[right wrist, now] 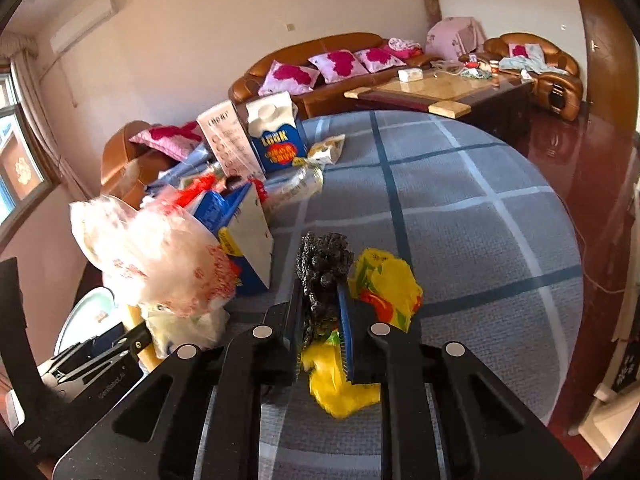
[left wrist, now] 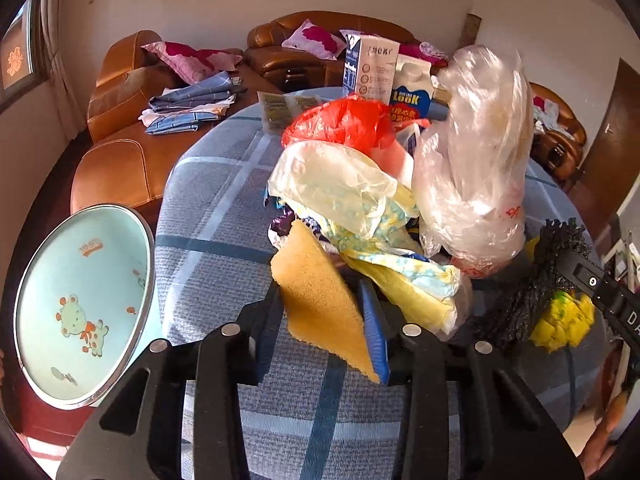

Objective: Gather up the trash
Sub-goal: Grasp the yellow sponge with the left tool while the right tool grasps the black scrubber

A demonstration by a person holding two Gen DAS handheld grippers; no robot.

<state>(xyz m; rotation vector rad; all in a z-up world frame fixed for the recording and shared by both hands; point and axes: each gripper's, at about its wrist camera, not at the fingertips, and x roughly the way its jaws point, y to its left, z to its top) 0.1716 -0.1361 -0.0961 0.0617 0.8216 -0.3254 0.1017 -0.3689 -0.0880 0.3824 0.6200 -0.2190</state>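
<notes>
In the left wrist view my left gripper [left wrist: 322, 300] is shut on a flat yellow-orange sponge [left wrist: 320, 292], which stands up between the black finger and the blue pad. Just beyond it lies a trash heap: pale yellow bags [left wrist: 332, 184], a red bag [left wrist: 344, 120] and a tall clear plastic bag [left wrist: 476, 160]. In the right wrist view my right gripper [right wrist: 320, 300] is shut on a crumpled black mesh wad [right wrist: 324, 264], with a yellow wrapper [right wrist: 384, 288] bunched against and under its fingers. The right gripper [left wrist: 580, 276] also shows at the right edge of the left view.
A round table under blue plaid cloth [right wrist: 480, 220] carries two upright milk cartons [right wrist: 276, 140], a tipped blue-white box [right wrist: 244, 232] and a bottle. A pale green basin with a cartoon animal [left wrist: 80, 300] sits off the table's left edge. Brown sofas [right wrist: 320, 64] and a coffee table stand behind.
</notes>
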